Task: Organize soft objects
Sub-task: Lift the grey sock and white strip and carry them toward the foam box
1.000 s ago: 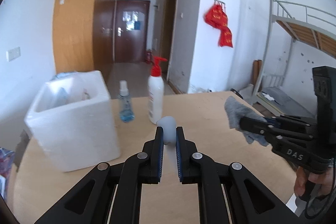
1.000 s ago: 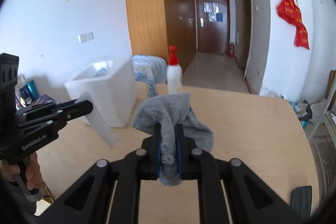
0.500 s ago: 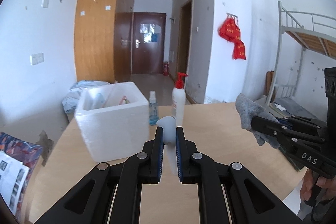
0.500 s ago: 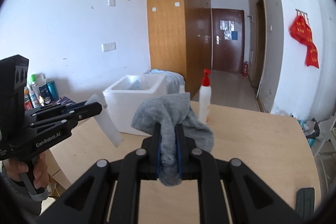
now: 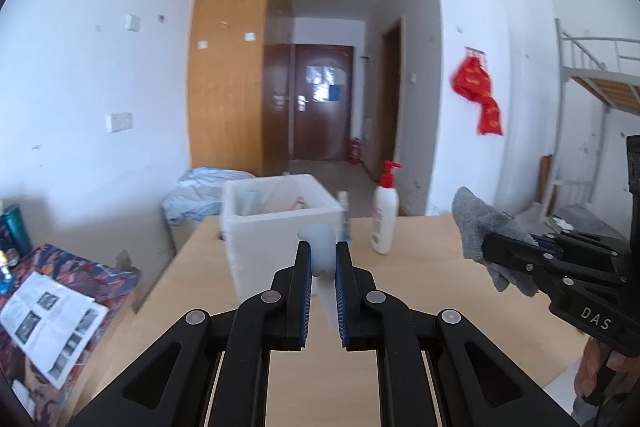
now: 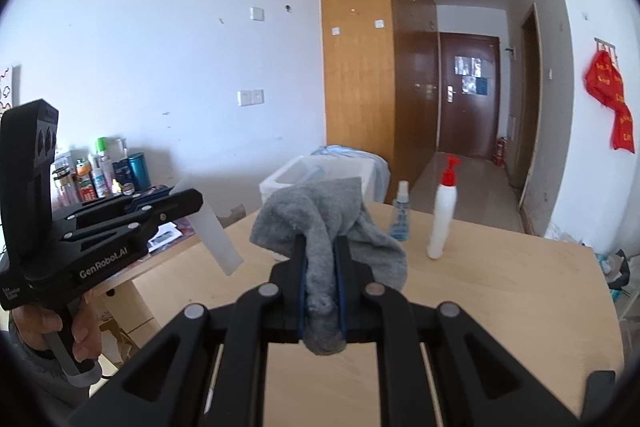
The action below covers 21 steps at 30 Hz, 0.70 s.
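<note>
**Two soft things held above the table, box ahead**

Light wooden table [image 5: 420,267] fills the lower part of both views, with a white foam box [image 5: 276,227] standing on it near the far left corner, beside a small spray bottle [image 6: 400,215] and a white pump bottle [image 6: 442,223].

The left gripper [image 5: 322,267] is closed on a pale, translucent soft piece [image 5: 320,247], whose flat end hangs down below the jaws. The right gripper [image 6: 320,267] is closed on a grey sock [image 6: 320,227], pinched at its middle so that both ends droop over the fingers. Both things are in the air above the table, well apart from the box.

The sock looks light and limp; a grip at the bunched middle seems safest, because a loose end would slide out. The pale piece seems rubbery and may slip between the pads.
</note>
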### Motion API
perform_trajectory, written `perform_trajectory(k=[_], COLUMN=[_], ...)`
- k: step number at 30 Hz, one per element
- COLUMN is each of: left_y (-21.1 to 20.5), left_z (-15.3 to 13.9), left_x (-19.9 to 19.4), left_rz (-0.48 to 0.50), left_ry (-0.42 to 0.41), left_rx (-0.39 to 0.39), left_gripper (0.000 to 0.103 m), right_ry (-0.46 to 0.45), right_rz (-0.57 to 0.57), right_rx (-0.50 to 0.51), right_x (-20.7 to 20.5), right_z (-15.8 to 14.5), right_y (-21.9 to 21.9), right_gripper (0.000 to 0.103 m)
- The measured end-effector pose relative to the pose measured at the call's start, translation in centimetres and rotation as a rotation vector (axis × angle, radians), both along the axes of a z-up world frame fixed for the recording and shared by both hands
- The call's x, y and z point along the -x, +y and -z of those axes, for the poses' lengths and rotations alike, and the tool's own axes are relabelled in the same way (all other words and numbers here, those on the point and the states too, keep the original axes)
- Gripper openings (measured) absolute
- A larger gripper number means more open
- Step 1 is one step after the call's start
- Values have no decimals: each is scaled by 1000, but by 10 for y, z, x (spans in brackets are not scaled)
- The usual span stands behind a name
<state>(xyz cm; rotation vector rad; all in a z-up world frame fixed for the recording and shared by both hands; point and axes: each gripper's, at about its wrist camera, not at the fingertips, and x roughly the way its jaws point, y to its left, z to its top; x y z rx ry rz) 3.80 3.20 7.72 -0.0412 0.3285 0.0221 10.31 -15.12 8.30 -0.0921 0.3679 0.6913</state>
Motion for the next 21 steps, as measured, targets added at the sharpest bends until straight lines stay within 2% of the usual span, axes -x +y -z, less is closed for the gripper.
perform_trajectory(k=[6,21], left_y=[14,29], left_z=[0,2], left_x=[8,-11], left_rz=[-72,-86], left_ry=[-2,10], left_rx=[-7,-2], left_gripper=[11,11], right_ry=[-1,19], right_rz=[-58,-73], right_rx=[2,4], right_x=[-1,-22], right_z=[3,5], right_y=[23,39], right_gripper=[15,15])
